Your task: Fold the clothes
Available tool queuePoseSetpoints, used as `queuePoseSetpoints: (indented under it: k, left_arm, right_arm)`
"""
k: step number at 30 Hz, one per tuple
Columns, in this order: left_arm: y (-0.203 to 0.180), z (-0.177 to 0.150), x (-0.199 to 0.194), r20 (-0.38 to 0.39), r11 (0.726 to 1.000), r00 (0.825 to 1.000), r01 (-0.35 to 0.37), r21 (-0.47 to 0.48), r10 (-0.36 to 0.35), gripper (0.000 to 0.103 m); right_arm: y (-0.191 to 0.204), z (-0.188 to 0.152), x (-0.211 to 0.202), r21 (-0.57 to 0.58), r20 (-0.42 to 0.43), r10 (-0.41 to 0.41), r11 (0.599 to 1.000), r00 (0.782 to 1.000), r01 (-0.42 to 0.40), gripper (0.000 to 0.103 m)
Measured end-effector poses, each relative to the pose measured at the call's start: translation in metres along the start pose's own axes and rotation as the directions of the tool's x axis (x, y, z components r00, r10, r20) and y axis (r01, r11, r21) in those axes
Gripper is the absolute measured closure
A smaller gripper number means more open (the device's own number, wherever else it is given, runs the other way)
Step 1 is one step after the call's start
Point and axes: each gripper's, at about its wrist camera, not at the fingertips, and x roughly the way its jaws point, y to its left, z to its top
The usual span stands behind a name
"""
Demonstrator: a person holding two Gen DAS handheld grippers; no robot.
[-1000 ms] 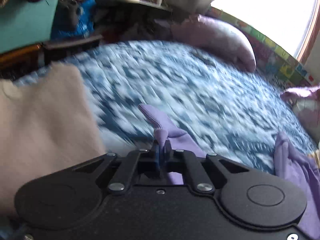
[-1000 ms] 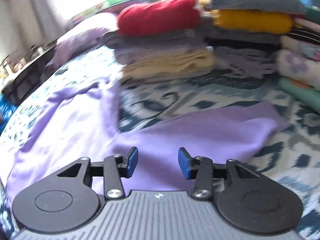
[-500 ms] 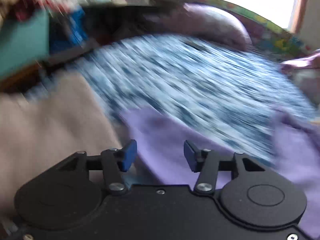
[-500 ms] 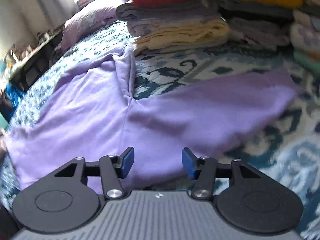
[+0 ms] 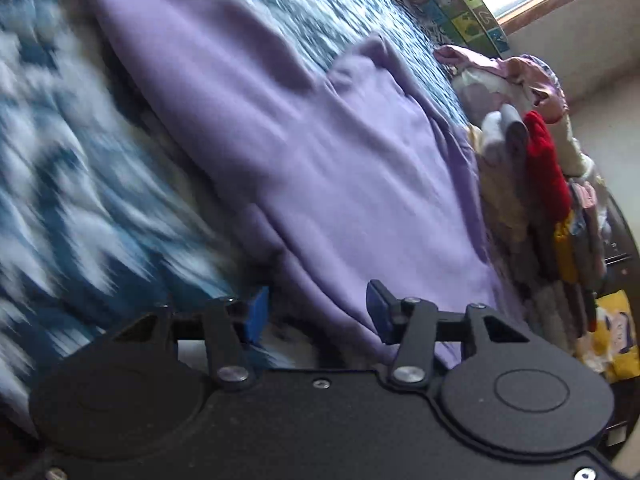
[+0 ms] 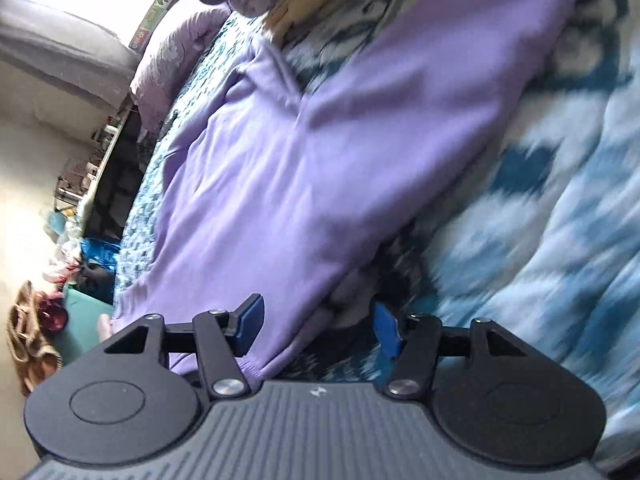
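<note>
A lilac garment (image 5: 320,140) lies spread flat on the blue-and-white patterned bedspread (image 5: 80,200). My left gripper (image 5: 318,314) hovers open over the garment's near edge, and cloth lies under the gap without touching the pads. In the right wrist view the same lilac garment (image 6: 320,140) runs from the near left up to the far right. My right gripper (image 6: 318,326) is tilted down at its near hem with its jaws opening. The hem lies below the left fingertip (image 6: 250,322) and nothing is pinched.
Stacks of folded clothes (image 5: 540,168), one red, line the far side of the bed beside the garment. A yellow packet (image 5: 616,332) sits past them. A lilac pillow (image 6: 176,52) and a dark shelf (image 6: 116,176) stand beyond the bed's head. Bedspread (image 6: 540,220) shows at the right.
The left gripper let go of the lilac fabric it pinched, opened and swung across over the garment. The right gripper rolled, sank toward the near hem and spread its jaws wider.
</note>
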Motion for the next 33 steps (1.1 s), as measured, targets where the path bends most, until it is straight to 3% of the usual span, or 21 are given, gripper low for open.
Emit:
queuePoseSetpoints:
  k: [2,3,4,6,9,13,16,19,20,22,24,25,27,32,33]
  left_arm:
    - [-0.008,-0.008,0.007,0.016,1.0,1.0,0.009,-0.016,-0.009,0.054]
    - [-0.01,-0.011,0.011,0.027,1.0,1.0,0.01,-0.022,-0.009,0.057]
    - [-0.012,-0.013,0.014,0.042,1.0,0.999,0.008,-0.025,-0.007,0.076]
    - [-0.012,-0.015,0.017,0.072,1.0,0.997,-0.01,-0.028,0.012,0.094]
    - [-0.013,-0.017,0.007,0.096,1.0,0.995,-0.01,-0.022,0.012,0.095]
    - [-0.01,-0.018,-0.017,0.114,1.0,0.994,-0.002,-0.005,0.002,0.095]
    - [0.006,-0.019,-0.004,0.077,0.998,0.996,-0.047,-0.03,0.049,0.095]
    - [0.012,-0.021,0.0,0.061,0.998,0.998,-0.027,-0.053,0.03,0.094]
    - [0.012,-0.02,0.0,0.047,0.998,0.999,-0.017,-0.061,0.019,0.093]
    - [0.015,-0.018,-0.003,0.027,0.997,1.0,0.004,-0.08,-0.001,0.082]
    - [0.018,-0.017,-0.013,0.042,0.997,0.999,-0.002,-0.084,0.005,0.073]
    - [0.02,-0.016,-0.018,0.05,0.996,0.999,-0.002,-0.091,0.007,0.064]
    - [0.026,-0.013,-0.027,0.081,0.992,0.997,0.004,-0.126,0.006,0.059]
    - [0.046,0.007,-0.045,0.158,0.978,0.986,-0.019,-0.206,0.052,0.058]
    - [0.048,0.012,-0.049,0.179,0.977,0.982,-0.026,-0.213,0.065,0.058]
  right_arm:
    - [0.005,-0.008,0.004,0.007,0.03,-0.007,1.0,1.0,0.007,0.049]
    - [0.007,-0.011,0.006,0.023,0.046,-0.012,1.0,0.999,0.011,0.058]
    - [0.006,-0.013,0.008,0.053,0.058,-0.007,0.999,0.998,0.004,0.071]
    - [0.004,-0.019,0.015,0.102,0.068,0.001,0.995,0.998,-0.008,0.087]
    - [0.0,-0.028,0.014,0.137,0.108,0.014,0.99,0.994,-0.028,0.089]
    - [0.006,-0.046,0.003,0.129,0.061,0.042,0.99,0.997,-0.049,0.089]
    - [0.002,-0.05,0.01,0.113,0.013,0.043,0.993,0.999,-0.044,0.088]
    - [-0.003,-0.044,0.006,0.177,0.005,0.065,0.982,0.998,-0.065,0.082]
    - [-0.003,-0.041,0.0,0.157,0.019,0.053,0.986,0.998,-0.055,0.078]
    - [-0.006,-0.035,-0.016,0.134,0.061,0.036,0.99,0.997,-0.044,0.059]
    - [-0.018,-0.026,-0.035,0.148,0.117,0.018,0.988,0.993,-0.036,0.052]
    - [-0.029,-0.019,-0.046,0.18,0.154,0.012,0.983,0.988,-0.04,0.051]
    - [-0.056,-0.001,-0.067,0.25,0.241,-0.021,0.967,0.97,-0.041,0.048]
    - [-0.11,0.049,-0.091,0.394,0.377,-0.04,0.911,0.925,-0.121,0.051]
    - [-0.111,0.061,-0.094,0.384,0.397,-0.071,0.918,0.915,-0.095,0.051]
